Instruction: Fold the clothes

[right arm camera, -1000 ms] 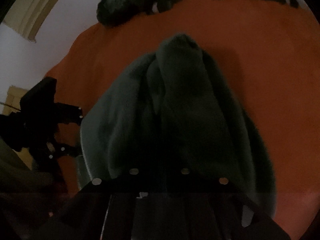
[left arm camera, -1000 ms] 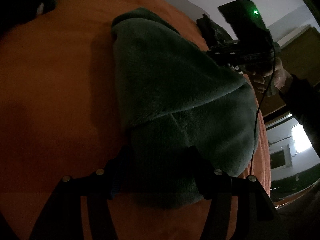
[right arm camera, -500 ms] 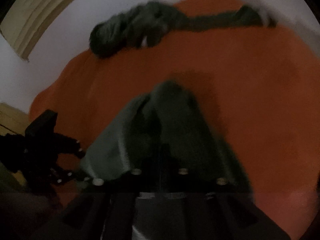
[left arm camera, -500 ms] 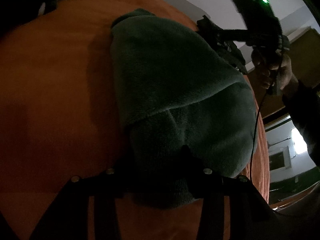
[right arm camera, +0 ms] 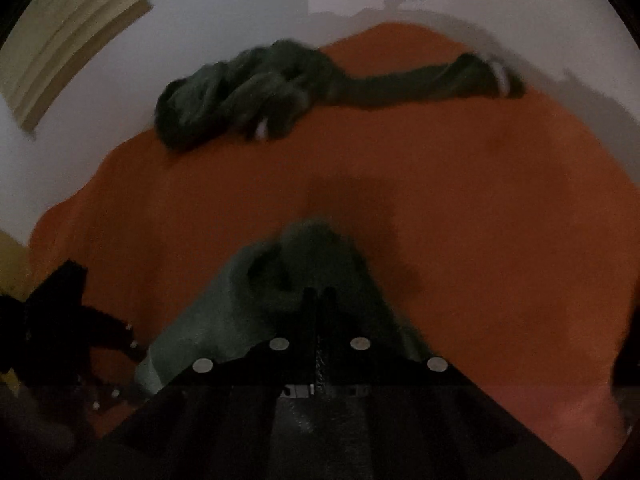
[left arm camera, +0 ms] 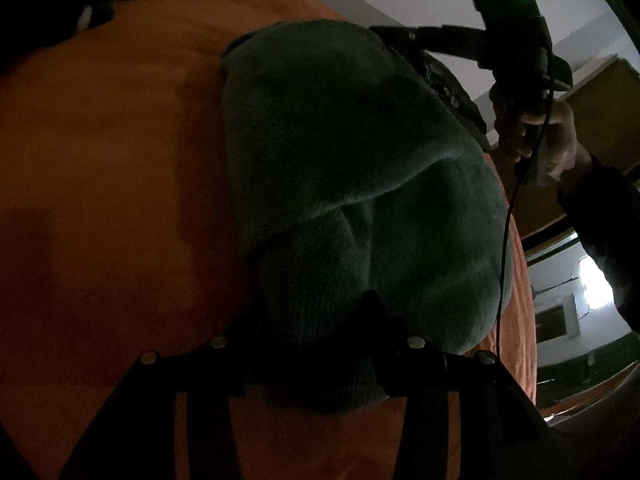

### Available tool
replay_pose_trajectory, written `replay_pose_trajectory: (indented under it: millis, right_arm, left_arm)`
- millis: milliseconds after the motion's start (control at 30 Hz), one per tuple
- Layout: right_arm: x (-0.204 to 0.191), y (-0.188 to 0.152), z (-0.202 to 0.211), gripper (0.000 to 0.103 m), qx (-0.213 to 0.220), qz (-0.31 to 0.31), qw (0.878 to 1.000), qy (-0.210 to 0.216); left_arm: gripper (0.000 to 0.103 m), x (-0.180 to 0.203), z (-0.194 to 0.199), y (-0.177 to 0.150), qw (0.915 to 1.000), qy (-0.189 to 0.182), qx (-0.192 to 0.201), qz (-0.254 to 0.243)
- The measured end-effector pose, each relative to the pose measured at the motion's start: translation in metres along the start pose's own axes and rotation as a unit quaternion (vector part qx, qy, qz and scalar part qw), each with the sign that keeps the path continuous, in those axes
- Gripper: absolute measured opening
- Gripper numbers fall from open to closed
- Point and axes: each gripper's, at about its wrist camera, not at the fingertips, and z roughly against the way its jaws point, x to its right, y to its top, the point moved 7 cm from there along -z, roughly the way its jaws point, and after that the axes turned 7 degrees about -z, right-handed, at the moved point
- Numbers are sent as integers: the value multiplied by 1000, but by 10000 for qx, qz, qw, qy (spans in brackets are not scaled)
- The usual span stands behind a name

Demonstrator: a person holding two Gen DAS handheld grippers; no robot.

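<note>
My left tongs (left arm camera: 316,340) grip the green fleece garment (left arm camera: 340,152) on the orange bed (left arm camera: 100,160); my right tongs (right arm camera: 319,294) are closed, empty.

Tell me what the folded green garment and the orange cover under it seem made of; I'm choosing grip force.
Folded green garment: apparently plush fleece, its nap matte and fuzzy, with a ribbed knit end. Orange cover: seemingly a smooth, matte woven sheet; the dim light hides its weave.
</note>
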Motion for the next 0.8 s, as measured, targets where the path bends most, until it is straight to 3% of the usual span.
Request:
replay_pose_trajectory:
  millis: [133, 300, 433, 567, 633, 700, 767, 800]
  right_arm:
    - [34, 19, 2, 0, 244, -534, 9974, -418]
    - [43, 22, 4, 0, 232, -798, 9963, -235]
    - [31, 23, 5, 0, 148, -619, 9979, -114]
    - [12, 18, 2, 0, -107, -678, 9971, 319]
    - [-7, 11, -8, 14, -503, -631, 9942, 705]
    - [-26, 1, -18, 69, -807, -397, 9923, 846]
    - [-45, -9, -33, 70, -989, -2, 9914, 856]
    - [-51, -11, -41, 63, -1030, 127, 9911, 835]
  left_arm:
    - [46, 3, -3, -2, 10000, 37, -18, -7]
    - [47, 4, 26, 14, 9997, -14, 256, -23]
    - [60, -2, 58, 36, 9981, 58, 605, -121]
    - [63, -8, 39, 61, 9985, 124, 522, -139]
    - [63, -8, 17, 73, 9992, 129, 356, -159]
    - [63, -15, -4, 73, 9998, -100, 86, -116]
    - [63, -16, -19, 73, 9999, -106, 6, -96]
    - [61, -15, -22, 74, 9999, -91, 45, -102]
